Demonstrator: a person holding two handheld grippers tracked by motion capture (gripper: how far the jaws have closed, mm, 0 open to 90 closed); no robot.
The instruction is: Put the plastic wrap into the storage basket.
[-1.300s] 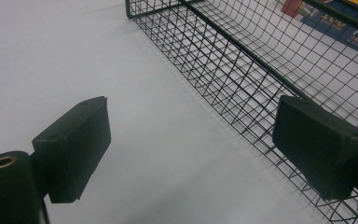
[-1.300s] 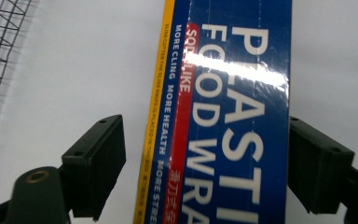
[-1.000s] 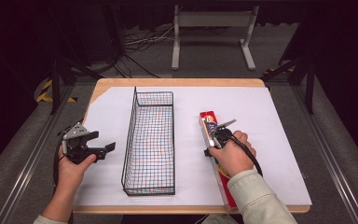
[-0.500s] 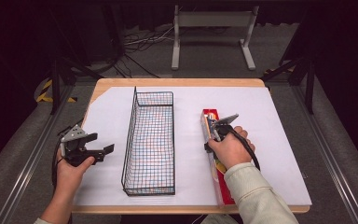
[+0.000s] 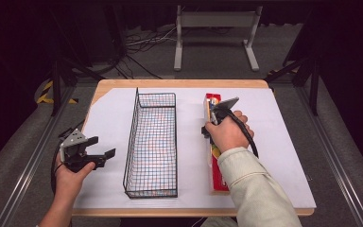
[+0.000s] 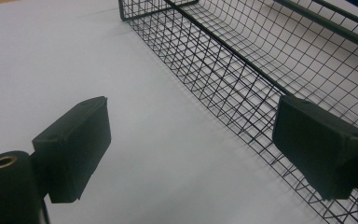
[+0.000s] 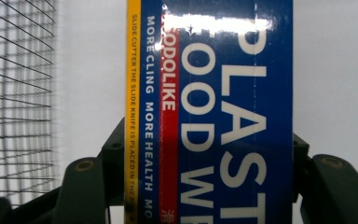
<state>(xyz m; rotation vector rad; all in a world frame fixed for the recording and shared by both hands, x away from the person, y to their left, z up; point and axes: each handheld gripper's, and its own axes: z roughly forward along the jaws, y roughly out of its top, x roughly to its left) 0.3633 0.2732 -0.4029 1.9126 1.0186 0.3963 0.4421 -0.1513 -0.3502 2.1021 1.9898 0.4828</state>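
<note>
The right gripper (image 7: 205, 186) clamps both jaws on the long sides of the plastic wrap box (image 7: 209, 112), a narrow blue carton with white lettering plus red and yellow stripes, lying just right of the wire basket (image 5: 152, 142).

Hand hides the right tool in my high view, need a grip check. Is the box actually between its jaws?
Observer: Yes. In the right gripper view the box sits between the jaws of the right tool, which have just been closing. They sit against both its long edges.
Operator: Which face is toward the camera?
Observer: The blue printed one, with large white letters reading PLAST and FOOD.
Operator: Left tool?
Observer: The left tool is open with nothing between its jaws. One jaw is close beside the wire basket wall.
</note>
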